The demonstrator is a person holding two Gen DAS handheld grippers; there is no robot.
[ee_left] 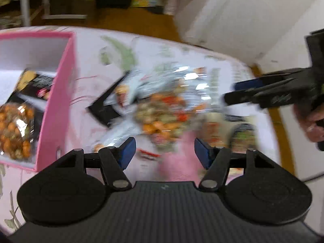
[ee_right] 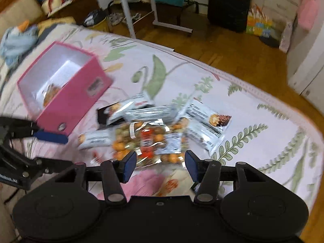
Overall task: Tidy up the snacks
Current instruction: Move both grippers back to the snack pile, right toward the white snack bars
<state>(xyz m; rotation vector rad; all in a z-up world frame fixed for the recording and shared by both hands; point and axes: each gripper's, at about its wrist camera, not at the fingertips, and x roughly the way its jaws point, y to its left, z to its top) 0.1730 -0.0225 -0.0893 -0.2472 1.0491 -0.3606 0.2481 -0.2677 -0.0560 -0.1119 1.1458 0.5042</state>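
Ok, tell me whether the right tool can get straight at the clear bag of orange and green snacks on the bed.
Probably yes. The right tool stands open and empty just short of the clear snack bag, which lies on top of the pile with nothing across it; the left tool is off to the side.

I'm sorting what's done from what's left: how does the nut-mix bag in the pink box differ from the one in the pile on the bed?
The nut-mix bag in the box already lies inside the pink box, beside a dark packet; the nut-mix bag in the pile still lies out on the floral bedspread. The piled one rests among white bar wrappers; the boxed one does not. Both look like clear bags of orange and green pieces.
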